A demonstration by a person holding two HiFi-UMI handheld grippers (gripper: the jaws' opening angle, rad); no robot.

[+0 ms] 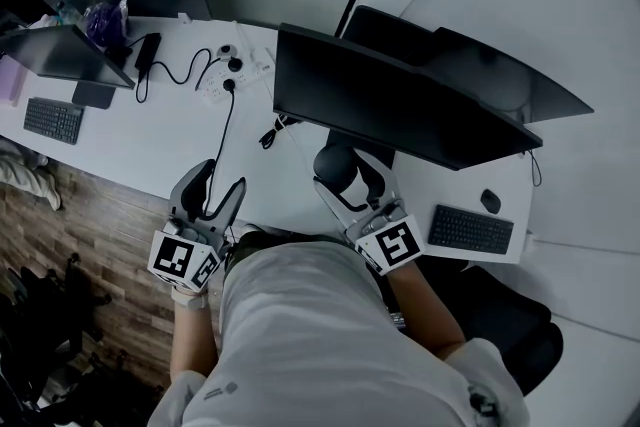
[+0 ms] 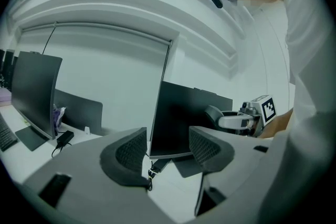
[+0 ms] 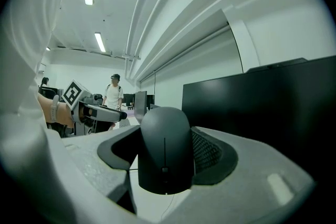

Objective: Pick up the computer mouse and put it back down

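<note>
- Right gripper [image 1: 345, 177] is clenched on the computer mouse [image 3: 164, 139]. One pad presses each flank, and the mouse's back faces the gripper's camera.
- In the head view the mouse sits at the near edge of the white desk [image 1: 150, 140], just in front of the big dark monitor [image 1: 400, 105]. It looks lifted clear of the surface, though I cannot see whether anything touches underneath.
- Left gripper [image 2: 168, 149] is released, with its jaws apart and nothing between them. It hangs near a black cable [image 1: 225, 130] to the left, well apart from the mouse.
- Judged step: the pick-up is done and the set-down is what's left.
- To do it well, tip the mouse so its base is flat to the desk and lower it straight onto the bare patch beneath. Keep it short of the monitor's foot (only dimly visible here). Open the jaws only once the base rests, then back off along the jaw line so the pads don't drag it.
- A keyboard [image 1: 470, 230] and a second small mouse [image 1: 490, 201] lie far right, out of the way.
</note>
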